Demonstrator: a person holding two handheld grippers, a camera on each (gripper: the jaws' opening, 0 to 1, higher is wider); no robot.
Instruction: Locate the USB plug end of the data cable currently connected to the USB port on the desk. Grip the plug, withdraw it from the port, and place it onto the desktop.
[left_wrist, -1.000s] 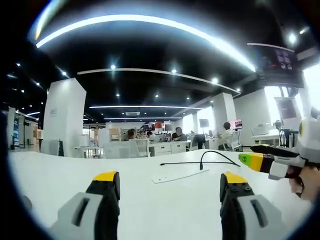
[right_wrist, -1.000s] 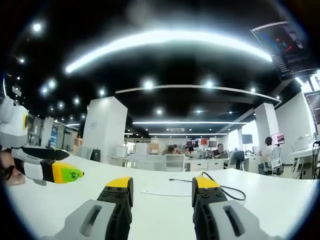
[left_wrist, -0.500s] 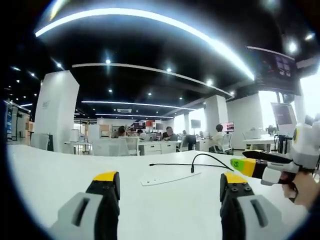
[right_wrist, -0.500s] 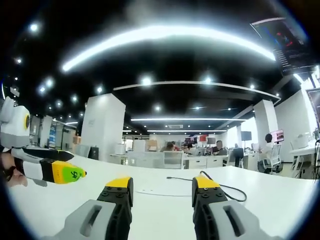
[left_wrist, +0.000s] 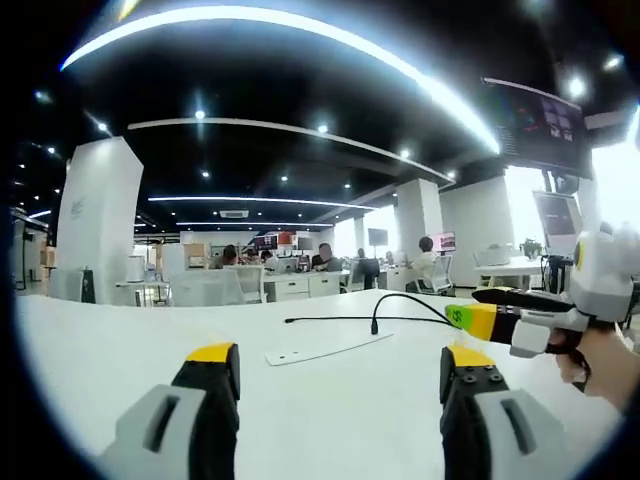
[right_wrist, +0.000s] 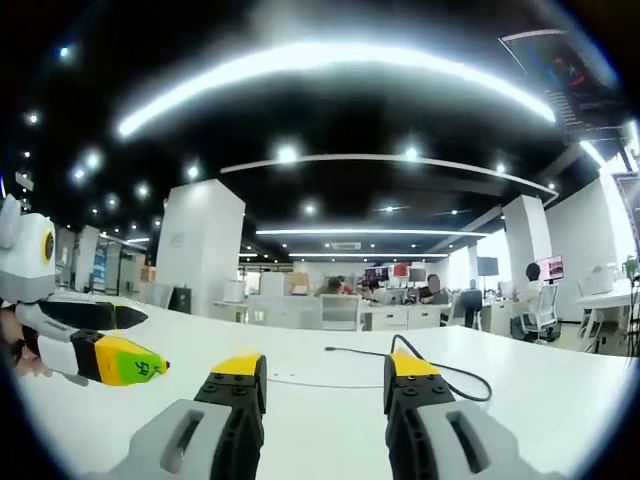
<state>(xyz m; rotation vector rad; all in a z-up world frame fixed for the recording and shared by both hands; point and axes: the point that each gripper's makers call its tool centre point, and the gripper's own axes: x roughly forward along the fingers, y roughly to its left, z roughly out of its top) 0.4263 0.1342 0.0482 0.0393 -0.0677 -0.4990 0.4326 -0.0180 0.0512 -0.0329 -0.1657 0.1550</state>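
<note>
A thin black data cable (left_wrist: 330, 320) lies across the white desk (left_wrist: 120, 370). Its plug (left_wrist: 373, 327) stands upright at the far right end of a flat white port strip (left_wrist: 320, 348), and the cable loops away to the right. My left gripper (left_wrist: 340, 362) hovers open over the desk, short of the strip, with nothing between its jaws. The right gripper (left_wrist: 482, 310) comes in from the right, level with the plug. In the right gripper view the cable (right_wrist: 450, 377) runs just beyond my open right gripper (right_wrist: 323, 368), and the left gripper (right_wrist: 120, 345) shows at the left.
The white desk (right_wrist: 560, 390) stretches wide on both sides. Beyond it is an open office with a white pillar (left_wrist: 95, 215), desks, chairs and seated people (left_wrist: 425, 262). A hand (left_wrist: 600, 365) holds the right gripper at the right edge.
Both views have shifted a little with the hands, and the strip and cable now sit slightly further left in the left gripper view. Both grippers stay open. The cable has not moved.
</note>
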